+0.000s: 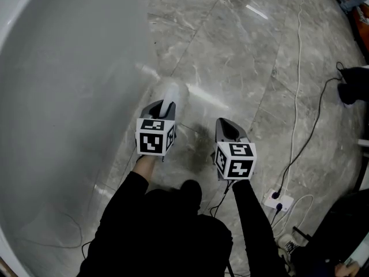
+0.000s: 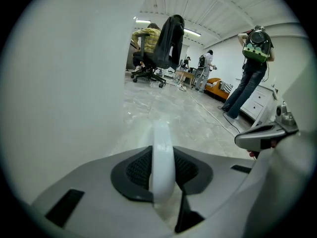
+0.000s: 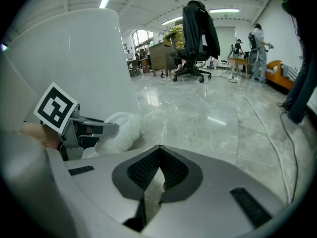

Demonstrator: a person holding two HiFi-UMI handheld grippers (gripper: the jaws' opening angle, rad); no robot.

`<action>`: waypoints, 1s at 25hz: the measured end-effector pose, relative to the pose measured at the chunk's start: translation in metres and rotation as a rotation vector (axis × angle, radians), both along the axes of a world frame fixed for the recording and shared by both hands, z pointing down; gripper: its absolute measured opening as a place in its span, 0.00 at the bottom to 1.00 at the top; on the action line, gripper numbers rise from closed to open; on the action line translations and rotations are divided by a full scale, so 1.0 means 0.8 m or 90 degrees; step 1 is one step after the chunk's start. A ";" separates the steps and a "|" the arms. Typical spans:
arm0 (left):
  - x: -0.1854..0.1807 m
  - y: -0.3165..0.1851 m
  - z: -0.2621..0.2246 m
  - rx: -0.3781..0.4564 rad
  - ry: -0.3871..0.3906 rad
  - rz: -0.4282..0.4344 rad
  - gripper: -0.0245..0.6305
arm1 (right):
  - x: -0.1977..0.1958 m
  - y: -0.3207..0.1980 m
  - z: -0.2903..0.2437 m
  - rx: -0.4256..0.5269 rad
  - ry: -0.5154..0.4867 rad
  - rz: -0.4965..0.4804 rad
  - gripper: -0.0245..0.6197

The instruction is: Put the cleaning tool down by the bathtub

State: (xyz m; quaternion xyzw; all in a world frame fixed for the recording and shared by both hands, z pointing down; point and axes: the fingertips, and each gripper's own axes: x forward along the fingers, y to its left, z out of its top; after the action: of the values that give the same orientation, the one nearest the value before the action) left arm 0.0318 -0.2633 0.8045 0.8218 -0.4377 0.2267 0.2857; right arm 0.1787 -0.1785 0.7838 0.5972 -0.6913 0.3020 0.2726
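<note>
The left hand-held gripper [image 1: 165, 109] is clamped on the cleaning tool [image 1: 172, 92]. In the left gripper view its two dark pads press on either side of the tool's smooth white handle, which runs forward between them. The tool's fluffy white head sticks out past the jaws, low over the grey marble floor [image 1: 248, 62] and just beside the outer wall of the white bathtub [image 1: 63, 97]. Whether the head touches the floor cannot be told.

The right hand-held gripper [image 1: 226, 127] is near the left one, on the side away from the bathtub. Its jaws are closed, with the tips meeting and nothing between them. Its own view looks across at the left gripper and the fluffy head against the bathtub wall.

On the floor to the right, a white cable [image 1: 298, 68] runs away from the person, and a black cable [image 1: 314, 126] leads to a white power strip [image 1: 278, 201]. Further back in the room stands an office chair [image 3: 195, 38] with a dark jacket hung over it. A person in jeans [image 2: 250, 68] stands at the right of the left gripper view.
</note>
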 end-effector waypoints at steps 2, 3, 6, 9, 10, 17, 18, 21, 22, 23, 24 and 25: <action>-0.001 -0.004 0.008 -0.002 -0.002 -0.003 0.19 | 0.002 -0.002 0.006 -0.001 0.002 -0.001 0.04; -0.001 -0.006 0.012 -0.002 -0.003 -0.004 0.19 | 0.003 -0.003 0.009 -0.002 0.003 -0.001 0.04; -0.002 -0.011 0.023 -0.004 -0.007 -0.006 0.19 | 0.006 -0.005 0.015 -0.004 0.007 -0.002 0.04; -0.002 -0.015 0.033 -0.007 -0.012 -0.005 0.19 | 0.006 -0.007 0.020 -0.006 0.010 -0.004 0.04; -0.002 -0.017 0.037 -0.008 -0.014 -0.005 0.19 | 0.005 -0.008 0.022 -0.006 0.010 -0.005 0.04; -0.003 -0.024 0.061 -0.015 -0.029 -0.001 0.19 | 0.001 -0.009 0.028 -0.006 0.014 -0.009 0.04; -0.003 -0.025 0.063 -0.016 -0.030 0.000 0.19 | 0.001 -0.009 0.029 -0.007 0.014 -0.009 0.04; -0.004 -0.026 0.069 -0.019 -0.032 -0.003 0.19 | 0.002 -0.007 0.032 -0.010 0.013 -0.007 0.04; -0.004 -0.027 0.071 -0.019 -0.032 -0.004 0.19 | 0.002 -0.006 0.034 -0.011 0.012 -0.007 0.04; -0.004 -0.027 0.072 -0.018 -0.033 -0.005 0.19 | 0.002 -0.005 0.035 -0.013 0.013 -0.007 0.04; -0.003 -0.027 0.072 -0.017 -0.033 -0.005 0.19 | 0.002 -0.004 0.036 -0.014 0.014 -0.008 0.04; -0.002 -0.028 0.073 -0.016 -0.034 -0.004 0.19 | 0.002 -0.004 0.037 -0.015 0.016 -0.010 0.04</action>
State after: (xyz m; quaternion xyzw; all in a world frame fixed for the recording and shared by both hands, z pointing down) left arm 0.0301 -0.2854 0.8627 0.8105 -0.4450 0.2529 0.2848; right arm 0.1807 -0.1816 0.8138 0.5922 -0.6891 0.3004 0.2902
